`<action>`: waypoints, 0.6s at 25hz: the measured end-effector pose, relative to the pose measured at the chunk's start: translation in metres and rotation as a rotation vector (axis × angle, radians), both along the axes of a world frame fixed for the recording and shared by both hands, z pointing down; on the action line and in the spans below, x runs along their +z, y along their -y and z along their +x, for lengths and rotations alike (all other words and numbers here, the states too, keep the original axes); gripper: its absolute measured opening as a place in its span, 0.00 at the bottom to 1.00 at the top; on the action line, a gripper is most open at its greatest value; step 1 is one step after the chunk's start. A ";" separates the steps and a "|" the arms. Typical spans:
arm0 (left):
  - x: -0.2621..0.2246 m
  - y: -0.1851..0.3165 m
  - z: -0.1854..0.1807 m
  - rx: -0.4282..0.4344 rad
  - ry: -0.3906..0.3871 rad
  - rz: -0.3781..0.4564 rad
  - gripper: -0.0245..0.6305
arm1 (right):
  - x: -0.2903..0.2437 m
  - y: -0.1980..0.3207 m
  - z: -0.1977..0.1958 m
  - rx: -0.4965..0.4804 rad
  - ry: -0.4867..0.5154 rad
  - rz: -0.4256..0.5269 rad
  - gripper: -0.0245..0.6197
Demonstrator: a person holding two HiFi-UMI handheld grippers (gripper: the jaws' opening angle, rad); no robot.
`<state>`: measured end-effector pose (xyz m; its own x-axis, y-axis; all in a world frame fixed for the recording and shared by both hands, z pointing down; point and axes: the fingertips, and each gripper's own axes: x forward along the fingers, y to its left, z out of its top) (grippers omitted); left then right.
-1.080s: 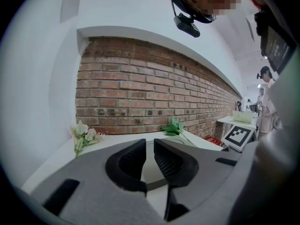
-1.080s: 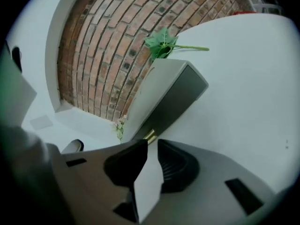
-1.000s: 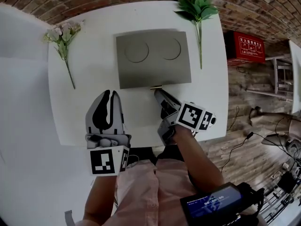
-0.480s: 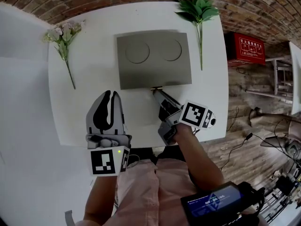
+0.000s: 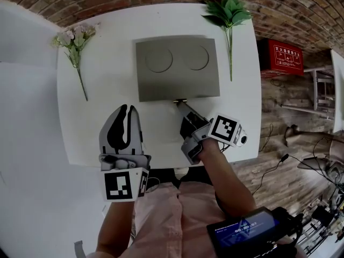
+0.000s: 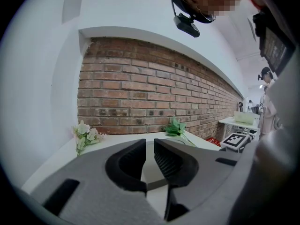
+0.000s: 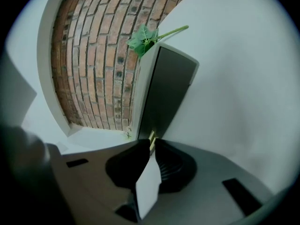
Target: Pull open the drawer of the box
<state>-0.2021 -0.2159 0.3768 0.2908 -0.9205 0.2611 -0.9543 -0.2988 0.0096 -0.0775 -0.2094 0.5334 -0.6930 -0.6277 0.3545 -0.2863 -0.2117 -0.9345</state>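
Observation:
A flat grey box [image 5: 177, 67] with two round marks on its lid lies in the middle of the white table [image 5: 97, 128]. Its small gold drawer handle [image 5: 179, 100] sticks out of the near face. My right gripper [image 5: 181, 105] reaches up to it. In the right gripper view the jaws are closing, and the tips of that gripper [image 7: 151, 143] pinch the handle [image 7: 151, 137] in front of the box [image 7: 168, 88]. My left gripper [image 5: 124, 109] hovers over the table's near left part, apart from the box. Its jaws [image 6: 149, 153] stand slightly apart with nothing between them.
A sprig of pale flowers [image 5: 72, 42] lies at the table's far left, and a green leafy stem [image 5: 228, 15] at the far right. A brick wall [image 6: 154, 97] runs behind the table. A red box [image 5: 282, 54] sits on the wooden floor to the right.
The right gripper's jaws have narrowed onto the gold handle, and its marker cube has shifted slightly right. The left gripper has stayed in place.

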 end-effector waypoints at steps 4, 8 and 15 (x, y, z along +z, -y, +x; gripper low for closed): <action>0.001 -0.002 0.001 0.001 0.002 0.001 0.11 | 0.000 0.002 -0.001 0.008 0.018 0.013 0.10; 0.000 -0.004 0.003 0.000 0.004 0.001 0.11 | 0.004 -0.005 0.003 0.014 -0.014 -0.036 0.09; -0.003 -0.007 0.004 0.005 0.003 0.008 0.11 | 0.001 -0.010 -0.001 0.017 0.018 -0.014 0.09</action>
<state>-0.1984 -0.2087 0.3740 0.2949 -0.9210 0.2548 -0.9527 -0.3039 0.0040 -0.0788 -0.1991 0.5344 -0.6889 -0.6343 0.3508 -0.2653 -0.2297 -0.9364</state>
